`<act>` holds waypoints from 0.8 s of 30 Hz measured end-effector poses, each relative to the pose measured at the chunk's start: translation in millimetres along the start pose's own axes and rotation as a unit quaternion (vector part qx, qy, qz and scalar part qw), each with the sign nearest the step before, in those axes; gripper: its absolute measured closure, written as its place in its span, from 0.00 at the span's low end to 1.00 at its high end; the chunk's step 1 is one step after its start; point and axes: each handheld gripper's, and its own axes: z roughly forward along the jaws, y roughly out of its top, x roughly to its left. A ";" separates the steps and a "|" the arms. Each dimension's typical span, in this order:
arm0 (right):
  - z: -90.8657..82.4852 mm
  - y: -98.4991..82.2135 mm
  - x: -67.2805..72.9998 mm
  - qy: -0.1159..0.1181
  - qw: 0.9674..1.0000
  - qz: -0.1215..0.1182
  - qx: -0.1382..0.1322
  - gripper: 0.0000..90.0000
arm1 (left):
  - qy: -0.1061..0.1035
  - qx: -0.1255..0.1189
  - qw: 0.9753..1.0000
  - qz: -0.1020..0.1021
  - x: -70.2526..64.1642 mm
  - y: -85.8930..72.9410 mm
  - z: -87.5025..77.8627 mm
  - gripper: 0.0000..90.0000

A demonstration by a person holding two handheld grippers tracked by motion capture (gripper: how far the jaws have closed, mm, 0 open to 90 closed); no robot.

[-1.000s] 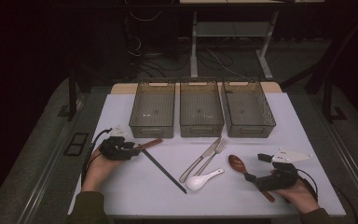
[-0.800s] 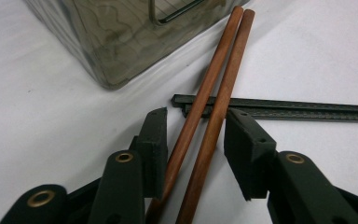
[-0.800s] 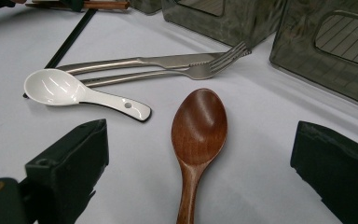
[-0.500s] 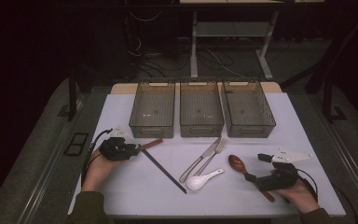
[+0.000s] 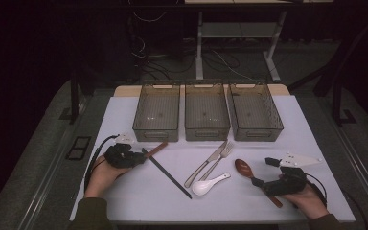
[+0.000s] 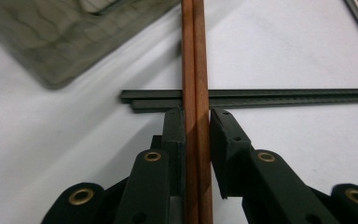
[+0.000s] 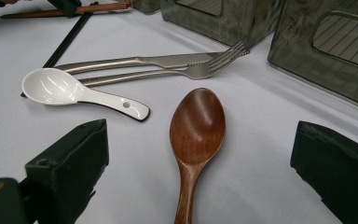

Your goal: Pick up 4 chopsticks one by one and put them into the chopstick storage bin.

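Two brown chopsticks [image 6: 195, 70] sit pinched in left hand-held gripper [image 6: 196, 135]; right hand-held gripper [image 7: 200, 177] gapes around wooden spoon [image 7: 196, 135].

White table [image 5: 311, 143], rectangular, pale matte top.

Far side: three smoky translucent bins in a row, side by side, long sides parallel: left bin [image 5: 157, 114], middle bin [image 5: 206, 112], right bin [image 5: 255, 113].

Near side, left to right:
- brown chopsticks [image 5: 157, 148], a pair lying together, just in front of the left bin;
- black chopsticks [image 5: 167, 174], a pair, lying diagonally and crossing under the brown pair;
- steel knife [image 5: 204, 165] and steel fork [image 5: 219, 160], side by side, tips toward the bins;
- white ceramic soup spoon [image 5: 208, 184], bowl up, just beside the knife handle;
- wooden spoon [image 5: 249, 175], bowl up, right of the fork.
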 end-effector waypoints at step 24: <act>1.1 -0.1 -0.2 0.001 1.000 -0.001 0.002 0.04 | 0.032 -0.049 0.998 0.003 -32.3 -7.1 -27.4 0.70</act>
